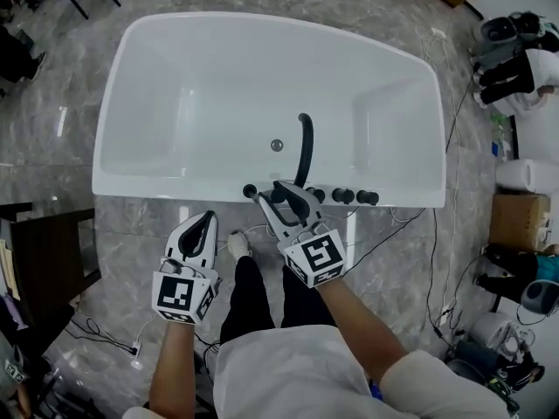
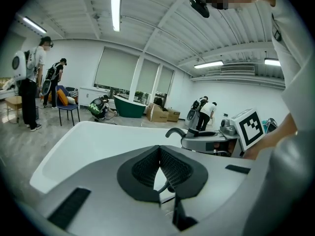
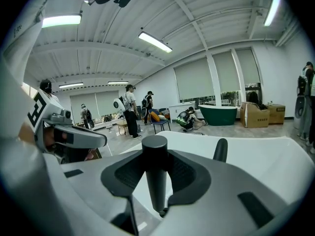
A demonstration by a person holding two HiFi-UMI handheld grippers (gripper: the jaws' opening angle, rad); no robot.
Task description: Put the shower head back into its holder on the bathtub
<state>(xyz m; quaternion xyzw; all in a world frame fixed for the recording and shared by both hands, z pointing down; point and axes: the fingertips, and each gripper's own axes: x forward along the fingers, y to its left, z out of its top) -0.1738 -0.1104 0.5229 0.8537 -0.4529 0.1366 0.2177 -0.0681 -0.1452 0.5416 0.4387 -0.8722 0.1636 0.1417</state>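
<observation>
Left gripper (image 1: 206,222), jaws clenched on nothing, hangs nearest, while right gripper (image 1: 281,201) grasps the upright shower head (image 3: 156,181) by the near rim of the bathtub (image 1: 175,190), left of the knobs (image 1: 343,195); seating it in the holder seems yet to do.

Cardboard box (image 1: 518,219) on marble floor (image 1: 52,112); green tub (image 3: 225,114), blue chair (image 2: 66,108) in bkgd.
</observation>
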